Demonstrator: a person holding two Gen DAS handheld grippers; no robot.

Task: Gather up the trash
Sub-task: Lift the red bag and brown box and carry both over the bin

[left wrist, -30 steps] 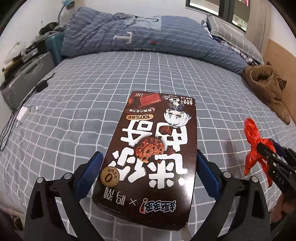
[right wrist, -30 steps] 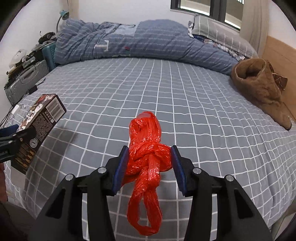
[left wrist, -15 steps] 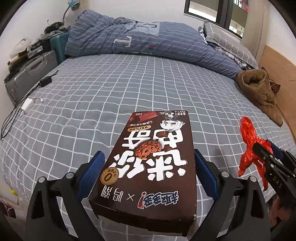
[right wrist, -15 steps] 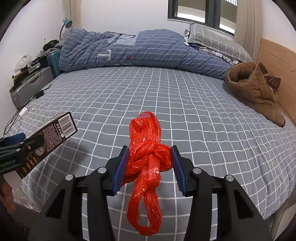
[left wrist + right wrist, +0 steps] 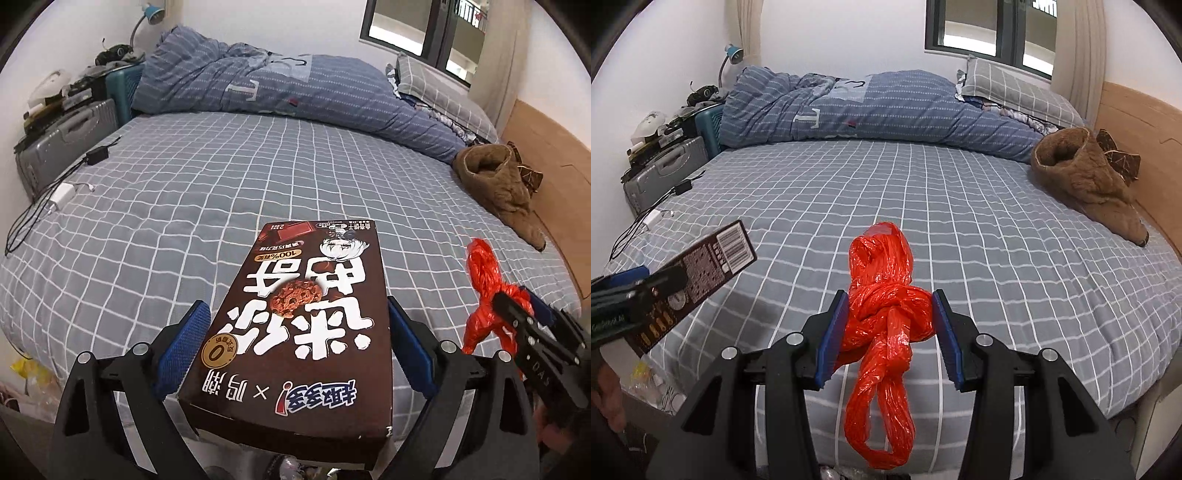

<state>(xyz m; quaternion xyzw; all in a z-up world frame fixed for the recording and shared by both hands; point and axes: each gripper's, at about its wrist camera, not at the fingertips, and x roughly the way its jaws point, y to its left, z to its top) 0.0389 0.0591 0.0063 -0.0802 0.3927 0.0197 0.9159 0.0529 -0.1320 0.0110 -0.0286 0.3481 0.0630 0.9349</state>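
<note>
A brown cookie box (image 5: 317, 266) with white lettering is held flat above the bed, and my left gripper (image 5: 297, 310) is shut on it, its blue pads pressing the two long sides. The right wrist view shows the box (image 5: 713, 258) at the left, barcode end forward. My right gripper (image 5: 889, 299) is shut on the knot of a red plastic bag (image 5: 882, 258), and the bag's twisted tail hangs down below the pads. From the left wrist view the bag (image 5: 484, 273) shows at the right edge.
Below lies a bed with a grey checked sheet (image 5: 960, 221). A blue striped duvet (image 5: 295, 88) and pillows lie at the far end. A brown fleece garment (image 5: 1086, 177) rests at the right by the wooden headboard. A white charger (image 5: 62, 194) with cables and a grey suitcase (image 5: 66, 136) are at the left.
Both grippers have drawn back from the bed and risen a little, so more of the sheet and the far wall shows. The box and the red bag stay gripped.
</note>
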